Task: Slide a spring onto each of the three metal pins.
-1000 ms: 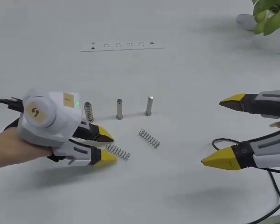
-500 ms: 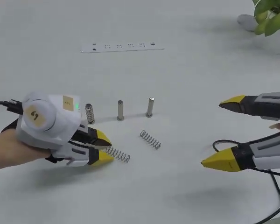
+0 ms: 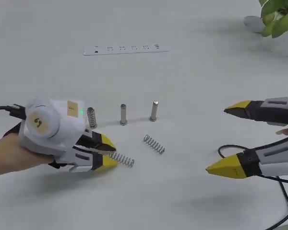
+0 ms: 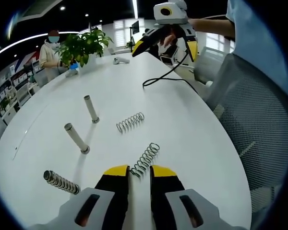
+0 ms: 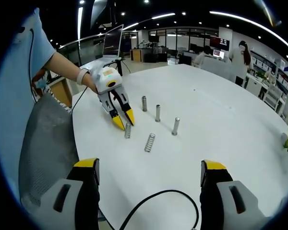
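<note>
Three metal pins stand upright in a row on the white table [image 3: 197, 67] in front of you. The left pin [image 3: 90, 110] carries a seated spring [image 3: 91, 120], its coils stacked vertically around the shaft. The middle pin [image 3: 123, 115] and the right pin [image 3: 154, 110] are bare.

Two more springs lie flat on the table on your side of the row. The near spring [image 3: 121, 158] has its long axis running from your left gripper [image 3: 110, 153] out to your right and slightly toward you. In the left gripper view it points nearly straight ahead along the jaws, and its near end sits between the yellow tips. Those jaws are drawn close with a narrow gap, and you cannot tell whether they pinch the coil. The far spring [image 3: 154, 143] lies on a similar diagonal, just in front of the middle and right pins and apart from both.

Your right gripper [image 3: 220, 139] hangs well off to the right with its jaws spread wide around nothing and its tips aimed left toward the pins. A black cable [image 3: 230, 146] loops on the table beside it. A power strip [image 3: 126, 49] lies flat beyond the pins, and a plant [image 3: 277, 14] sits at the far right.
</note>
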The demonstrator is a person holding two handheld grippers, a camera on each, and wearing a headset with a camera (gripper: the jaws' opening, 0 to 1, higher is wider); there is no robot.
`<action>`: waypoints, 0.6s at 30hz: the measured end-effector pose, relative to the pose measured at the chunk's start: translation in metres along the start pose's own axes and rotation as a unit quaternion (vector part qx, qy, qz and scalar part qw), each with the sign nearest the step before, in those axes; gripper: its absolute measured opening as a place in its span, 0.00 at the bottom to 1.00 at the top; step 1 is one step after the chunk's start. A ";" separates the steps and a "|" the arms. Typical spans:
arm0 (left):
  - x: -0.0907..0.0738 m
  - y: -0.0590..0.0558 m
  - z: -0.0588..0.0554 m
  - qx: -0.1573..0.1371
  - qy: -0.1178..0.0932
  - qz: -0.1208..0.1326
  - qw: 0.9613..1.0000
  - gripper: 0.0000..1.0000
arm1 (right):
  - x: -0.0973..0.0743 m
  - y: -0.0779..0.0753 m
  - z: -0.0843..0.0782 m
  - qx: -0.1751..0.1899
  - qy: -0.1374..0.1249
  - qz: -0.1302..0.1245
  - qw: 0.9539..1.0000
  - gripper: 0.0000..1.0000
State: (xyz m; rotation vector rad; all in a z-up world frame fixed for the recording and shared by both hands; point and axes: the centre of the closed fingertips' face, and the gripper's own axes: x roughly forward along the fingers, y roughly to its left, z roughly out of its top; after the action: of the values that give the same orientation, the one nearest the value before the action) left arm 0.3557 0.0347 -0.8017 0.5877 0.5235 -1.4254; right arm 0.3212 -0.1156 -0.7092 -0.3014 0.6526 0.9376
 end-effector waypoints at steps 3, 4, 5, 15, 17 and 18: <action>0.000 0.000 -0.002 0.000 0.002 -0.001 1.000 0.08 | 0.000 0.001 0.000 0.001 0.000 -0.001 1.000 0.86; -0.001 0.000 -0.002 0.001 0.002 -0.001 1.000 0.07 | 0.000 0.001 0.000 0.000 0.000 -0.001 1.000 0.86; -0.001 0.000 -0.002 0.001 0.002 -0.001 1.000 0.07 | 0.000 0.001 0.000 0.001 0.000 -0.001 1.000 0.85; -0.002 -0.001 -0.003 0.004 0.005 -0.002 1.000 0.05 | 0.001 0.001 -0.002 0.003 0.002 -0.002 1.000 0.85; -0.002 -0.001 -0.004 0.008 0.007 -0.002 1.000 0.03 | 0.001 0.002 -0.002 0.003 0.001 -0.002 1.000 0.85; -0.002 -0.001 -0.004 0.010 0.007 -0.002 1.000 0.03 | 0.001 0.002 -0.002 0.004 0.001 -0.002 1.000 0.85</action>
State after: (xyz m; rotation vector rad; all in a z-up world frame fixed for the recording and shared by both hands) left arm 0.3549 0.0389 -0.8038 0.6132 0.5225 -1.4322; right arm 0.3195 -0.1152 -0.7119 -0.2971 0.6577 0.9305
